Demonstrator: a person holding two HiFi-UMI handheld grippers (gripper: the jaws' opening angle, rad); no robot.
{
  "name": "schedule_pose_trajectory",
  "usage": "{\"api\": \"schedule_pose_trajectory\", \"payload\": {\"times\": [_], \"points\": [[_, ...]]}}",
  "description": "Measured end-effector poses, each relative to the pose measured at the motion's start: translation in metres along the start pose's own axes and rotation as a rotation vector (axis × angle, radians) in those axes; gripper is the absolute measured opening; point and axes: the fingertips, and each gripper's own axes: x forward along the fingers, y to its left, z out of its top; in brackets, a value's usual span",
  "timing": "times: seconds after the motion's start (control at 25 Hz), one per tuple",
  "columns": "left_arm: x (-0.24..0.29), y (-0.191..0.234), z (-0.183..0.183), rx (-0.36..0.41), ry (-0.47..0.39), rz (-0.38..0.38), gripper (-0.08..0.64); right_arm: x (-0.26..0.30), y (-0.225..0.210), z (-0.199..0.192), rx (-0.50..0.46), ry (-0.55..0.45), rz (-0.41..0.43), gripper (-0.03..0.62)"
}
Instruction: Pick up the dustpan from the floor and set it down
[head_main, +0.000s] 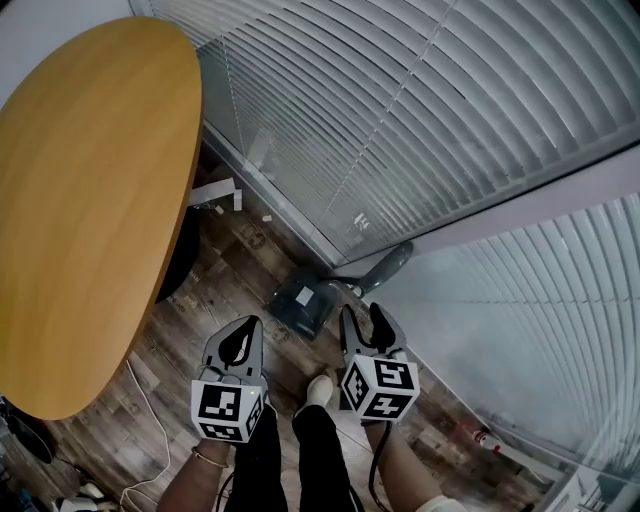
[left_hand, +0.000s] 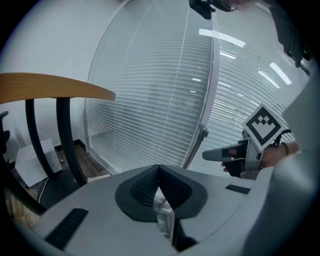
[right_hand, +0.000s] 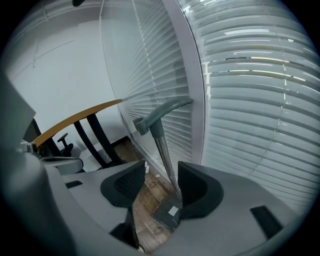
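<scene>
The dark dustpan (head_main: 300, 305) stands on the wooden floor by the glass wall, its long grey handle (head_main: 392, 262) leaning up to the right. My right gripper (head_main: 362, 318) is open just beside that handle. In the right gripper view the handle (right_hand: 161, 145) runs down through the gap between the spread jaws to the pan (right_hand: 167, 215), close to the right pad without being pressed; my right gripper (right_hand: 160, 187) holds nothing. My left gripper (head_main: 243, 335) hovers to the left of the pan with its pads (left_hand: 150, 187) meeting, empty. Its view shows the handle (left_hand: 196, 146) and the right gripper (left_hand: 225, 154).
A round wooden table (head_main: 90, 200) fills the left, its dark legs (left_hand: 67, 145) close by. The glass wall with blinds (head_main: 420, 110) runs behind the dustpan. Paper scraps (head_main: 215, 192) and a white cable (head_main: 150, 440) lie on the floor. The person's shoe (head_main: 320, 388) is between the grippers.
</scene>
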Motion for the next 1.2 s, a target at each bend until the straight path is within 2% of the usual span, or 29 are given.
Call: {"api": "schedule_pose_trajectory", "payload": {"times": [0.64, 1.2], "points": [[0.009, 0.014, -0.009, 0.007, 0.024, 0.002, 0.018, 0.035, 0.002, 0.015, -0.002, -0.021, 0.029, 0.196], [0.005, 0.014, -0.012, -0.005, 0.031, -0.003, 0.018, 0.045, -0.001, 0.020, -0.022, -0.040, 0.007, 0.196]]}}
